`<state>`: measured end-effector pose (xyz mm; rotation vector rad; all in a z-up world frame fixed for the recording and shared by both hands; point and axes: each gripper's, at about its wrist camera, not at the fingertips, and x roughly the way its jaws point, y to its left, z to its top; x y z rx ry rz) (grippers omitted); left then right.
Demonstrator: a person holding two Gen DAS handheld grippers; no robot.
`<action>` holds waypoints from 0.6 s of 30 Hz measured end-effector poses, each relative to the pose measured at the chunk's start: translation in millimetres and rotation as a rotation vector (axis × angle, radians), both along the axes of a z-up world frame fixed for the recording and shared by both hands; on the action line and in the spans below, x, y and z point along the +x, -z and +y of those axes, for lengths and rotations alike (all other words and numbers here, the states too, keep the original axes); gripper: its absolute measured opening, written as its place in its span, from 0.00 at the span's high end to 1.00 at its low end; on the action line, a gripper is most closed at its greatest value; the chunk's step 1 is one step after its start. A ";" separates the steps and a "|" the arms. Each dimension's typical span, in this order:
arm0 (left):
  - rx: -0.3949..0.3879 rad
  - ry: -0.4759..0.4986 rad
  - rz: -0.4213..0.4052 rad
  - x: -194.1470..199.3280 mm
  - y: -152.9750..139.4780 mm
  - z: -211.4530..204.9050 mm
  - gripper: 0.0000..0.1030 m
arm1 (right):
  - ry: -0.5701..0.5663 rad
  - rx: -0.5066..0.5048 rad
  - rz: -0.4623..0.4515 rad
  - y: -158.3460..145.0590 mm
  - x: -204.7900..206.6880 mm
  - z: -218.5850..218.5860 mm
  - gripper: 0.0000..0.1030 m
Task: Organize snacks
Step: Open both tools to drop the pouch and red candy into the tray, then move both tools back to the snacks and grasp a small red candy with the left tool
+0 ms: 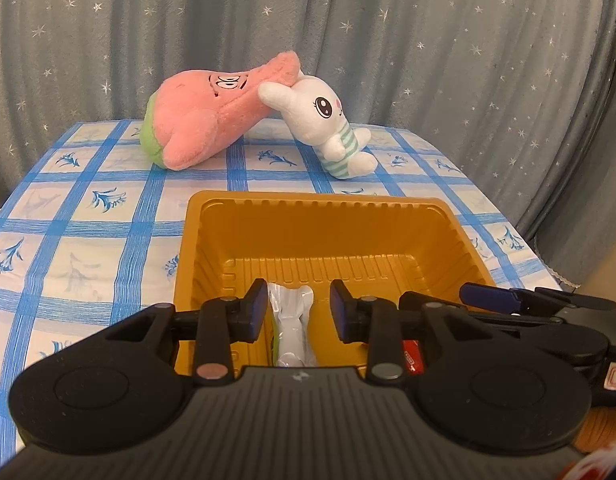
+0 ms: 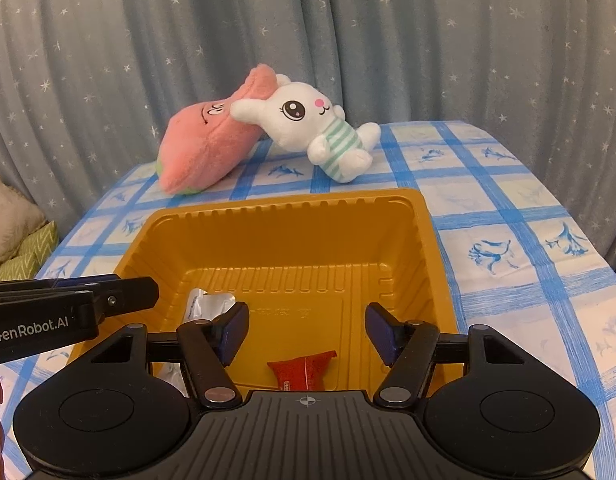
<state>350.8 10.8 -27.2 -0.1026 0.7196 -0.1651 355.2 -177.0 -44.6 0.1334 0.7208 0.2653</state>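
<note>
A golden plastic tray (image 1: 315, 200) (image 2: 292, 204) stands on the blue-checked tablecloth, and both grippers reach in over its near side. In the left wrist view a white and silver snack packet (image 1: 294, 320) lies on the tray floor. My left gripper (image 1: 298, 308) is narrowly open around it; the left pad is against the packet and the right pad stands clear of it. A red snack packet (image 2: 304, 368) lies flat on the tray floor under my right gripper (image 2: 308, 328), whose jaws stand wide apart and clear of it. The white packet (image 2: 208, 304) shows at the tray's left.
A pink plush (image 1: 204, 120) and a white rabbit plush (image 1: 327, 128) lie at the back of the table, leaning on each other. A grey star-print curtain (image 1: 427, 40) hangs behind. The tablecloth (image 1: 88, 240) falls away at both sides. A green cushion (image 2: 20, 252) sits off the table's left.
</note>
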 end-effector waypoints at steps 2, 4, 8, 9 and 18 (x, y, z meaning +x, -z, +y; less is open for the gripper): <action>-0.003 0.000 0.000 -0.1 -0.2 -0.1 0.71 | 0.002 -0.002 -0.001 -0.3 -0.3 -0.4 0.37; -0.002 0.002 -0.002 -1.3 -0.2 -0.2 0.70 | 0.003 -0.007 -0.005 -0.8 -0.7 -1.8 0.37; 0.001 0.004 -0.007 -4.9 -1.5 -0.3 0.70 | 0.010 -0.009 -0.011 -2.5 -2.1 -4.9 0.37; 0.003 0.004 -0.009 -6.4 -2.3 -0.6 0.70 | 0.013 -0.011 -0.017 -3.5 -2.9 -5.8 0.37; 0.004 0.002 -0.038 -28.3 -10.3 -1.0 0.70 | 0.037 -0.007 -0.063 -16.2 -17.9 -16.6 0.37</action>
